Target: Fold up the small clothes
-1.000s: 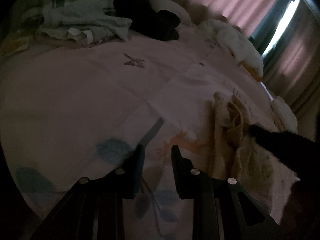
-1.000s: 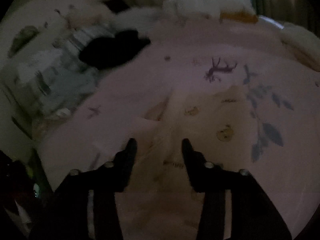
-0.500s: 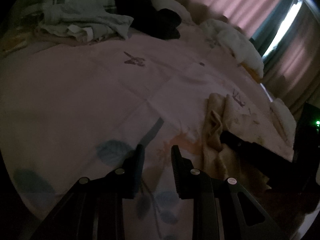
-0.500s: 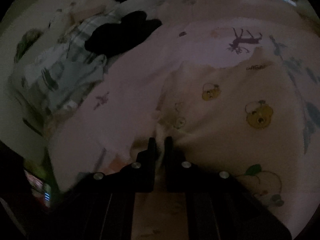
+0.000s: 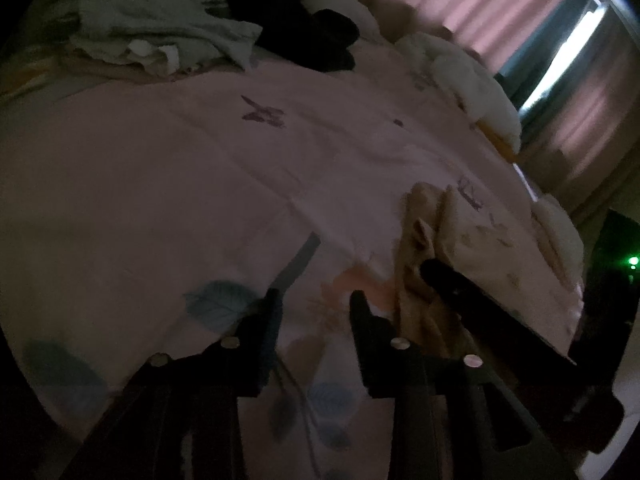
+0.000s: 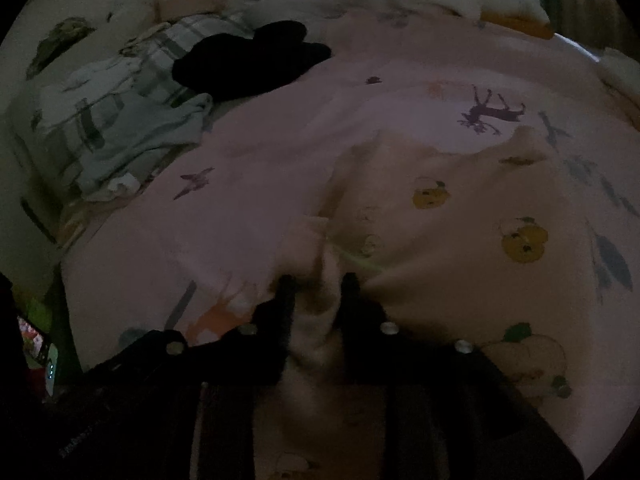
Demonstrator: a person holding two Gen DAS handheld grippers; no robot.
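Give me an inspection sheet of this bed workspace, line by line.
Surface: pink printed bedspread, dimly lit.
Job's things: cream bear-print garment, spread out, bunched at its near edge.
Clutter: black clothes and pale crumpled clothes at the far side.
Grippers: left gripper opening, nothing between its jaws; right gripper opening, garment fold between its jaws.
Cables: nothing seen.
Surroundings: pink curtains, bright window gap.

a bedroom: printed bedsheet, scattered clothes, curtains.
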